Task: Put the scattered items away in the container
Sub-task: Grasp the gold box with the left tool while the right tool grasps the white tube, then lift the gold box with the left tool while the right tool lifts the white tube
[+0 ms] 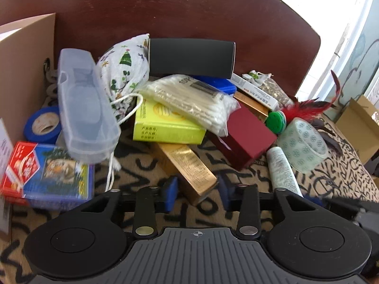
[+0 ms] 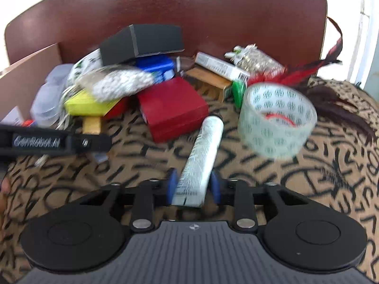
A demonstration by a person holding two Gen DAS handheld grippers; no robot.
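Observation:
My left gripper has its blue pads against the sides of a long gold box, which lies on the patterned cloth. In the right wrist view my right gripper is shut on the near end of a white printed tube, which points away from me. The same tube shows at the right of the left wrist view. An open cardboard box stands at the far left, beside the pile. The black body of the left gripper shows at the left edge of the right wrist view.
The pile holds a clear plastic case, a printed pouch, a black box, a bag of cotton swabs, a yellow box, a red box, a patterned tape roll and a red feather toy. Behind it rises a brown board.

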